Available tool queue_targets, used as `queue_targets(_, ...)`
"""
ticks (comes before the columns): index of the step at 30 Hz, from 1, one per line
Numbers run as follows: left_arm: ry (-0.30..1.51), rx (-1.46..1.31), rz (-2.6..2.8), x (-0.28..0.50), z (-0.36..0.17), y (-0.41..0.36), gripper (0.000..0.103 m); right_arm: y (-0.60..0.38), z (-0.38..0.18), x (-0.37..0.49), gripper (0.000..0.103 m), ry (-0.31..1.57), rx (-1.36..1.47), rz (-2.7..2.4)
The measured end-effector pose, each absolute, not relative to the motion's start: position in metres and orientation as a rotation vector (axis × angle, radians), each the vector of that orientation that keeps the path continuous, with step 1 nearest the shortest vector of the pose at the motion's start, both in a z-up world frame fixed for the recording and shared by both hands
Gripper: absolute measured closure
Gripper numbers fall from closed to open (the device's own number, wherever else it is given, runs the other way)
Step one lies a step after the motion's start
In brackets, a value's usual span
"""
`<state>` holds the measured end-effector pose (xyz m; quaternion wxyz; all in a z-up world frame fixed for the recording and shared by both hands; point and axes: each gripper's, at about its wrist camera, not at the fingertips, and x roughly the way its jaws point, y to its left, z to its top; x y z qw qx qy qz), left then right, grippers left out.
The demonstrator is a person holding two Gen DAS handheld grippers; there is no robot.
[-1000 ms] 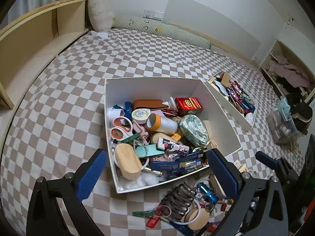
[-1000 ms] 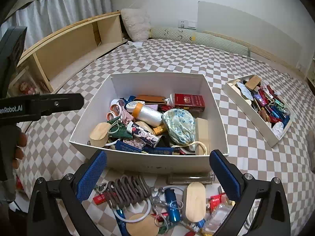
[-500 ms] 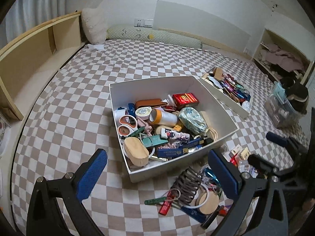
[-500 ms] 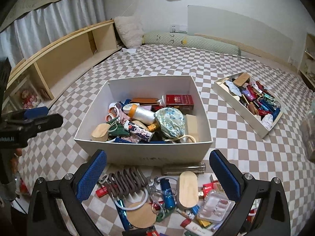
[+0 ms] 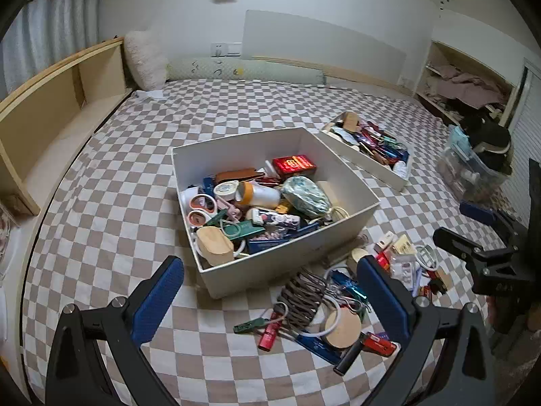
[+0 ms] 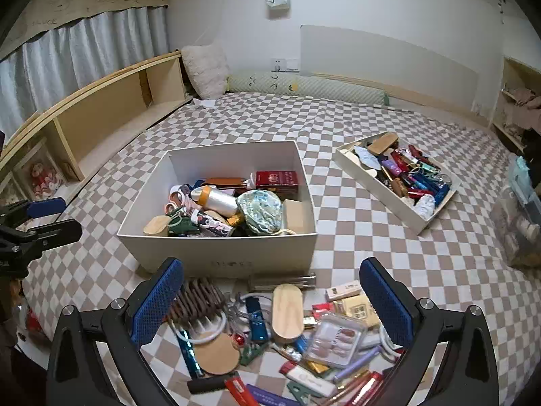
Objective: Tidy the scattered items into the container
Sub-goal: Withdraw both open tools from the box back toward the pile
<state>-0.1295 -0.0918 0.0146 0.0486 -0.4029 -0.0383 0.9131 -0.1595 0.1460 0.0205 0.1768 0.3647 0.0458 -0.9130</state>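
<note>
A white box (image 5: 341,169) (image 6: 219,253) full of small items sits on the checkered bed. A pile of scattered items lies in front of it: a brown hair claw (image 5: 304,299) (image 6: 199,301), a round cork disc (image 5: 343,328) (image 6: 214,355), a wooden oval case (image 6: 287,311), a clear nail box (image 6: 334,340), pens and lighters. My left gripper (image 5: 270,297) is open and empty, above the box's near corner. My right gripper (image 6: 270,301) is open and empty, above the pile. Each gripper shows at the edge of the other's view.
A second shallow white tray (image 5: 392,177) (image 6: 399,206) with small items lies right of the box. A wooden shelf (image 6: 101,115) runs along the left. A clear bin (image 5: 473,172) stands off the bed at right. Pillows (image 6: 206,71) lie at the head.
Both grippers have pulled back and up from the box. The box looks smaller and more of the scattered pile shows. Both stay open and empty.
</note>
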Motion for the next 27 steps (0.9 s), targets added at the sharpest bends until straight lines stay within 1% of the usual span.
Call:
queue_targets(14, -0.060, -1.232, 2.781, -0.115, 0.009, -0.095, 0.000, 0.167, 0.020, -0.139, 0.000, 0.155, 1.002, -2.603)
queue_targets(22, -0.065, -1.294, 2.732, -0.117, -0.004, -0.100, 0.000, 0.196, 0.008, -0.138, 0.000, 0.102, 1.034, -2.634)
queue_targets(27, -0.011, -1.316, 2.708, -0.118, -0.012, -0.092, 0.000, 0.219, -0.003, -0.139, 0.000, 0.057, 1.062, -2.665)
